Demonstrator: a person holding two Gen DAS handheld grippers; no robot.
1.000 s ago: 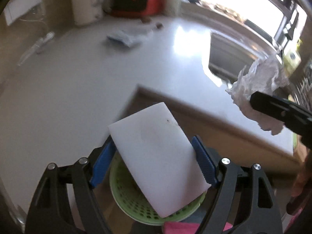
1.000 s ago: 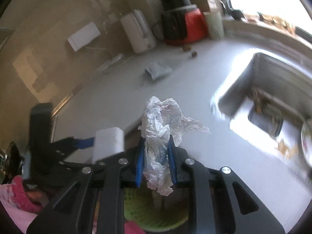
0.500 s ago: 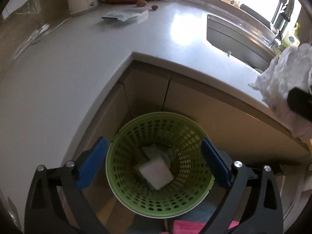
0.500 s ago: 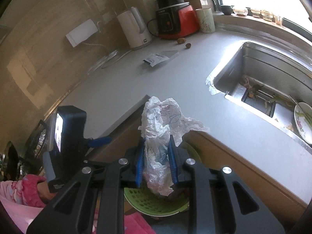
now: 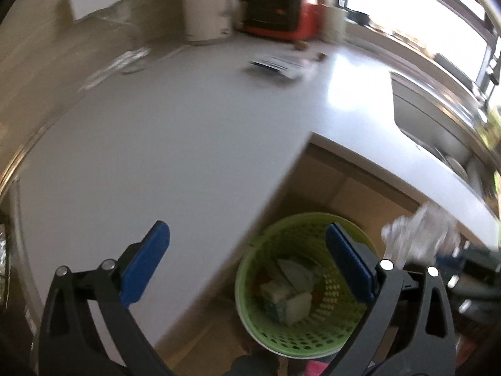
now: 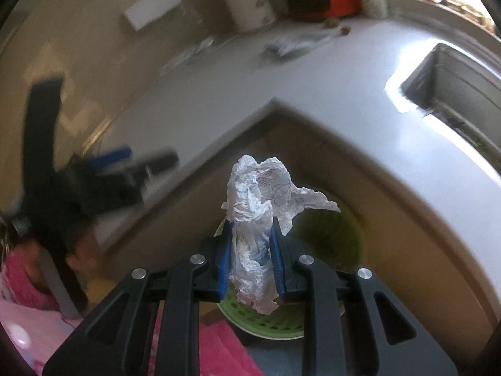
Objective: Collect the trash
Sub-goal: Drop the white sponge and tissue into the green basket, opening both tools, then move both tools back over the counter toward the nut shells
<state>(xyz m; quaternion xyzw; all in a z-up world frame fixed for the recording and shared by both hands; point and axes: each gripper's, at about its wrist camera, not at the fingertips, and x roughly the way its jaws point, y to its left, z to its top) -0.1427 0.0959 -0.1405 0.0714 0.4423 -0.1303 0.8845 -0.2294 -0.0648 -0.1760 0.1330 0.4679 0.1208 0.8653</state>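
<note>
— What does your right hand-held gripper (image 6: 250, 250) hold?
— Crumpled white paper (image 6: 263, 206), pinched at frame centre above the perforated green basket (image 6: 266, 329).
— Your left hand-held gripper (image 5: 247, 263)?
— Its jaws have just been opening; nothing between them, smooth worktop (image 5: 156, 144) behind.

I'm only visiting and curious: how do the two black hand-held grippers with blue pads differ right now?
The left gripper has its jaws spread wide and empty, having just opened; the right gripper is closed on a crumpled white paper wad. The left one sits partly over the white countertop, with the green perforated plastic basket showing past its right pad; the right one holds its wad above that basket. Both tilt downward.
</note>
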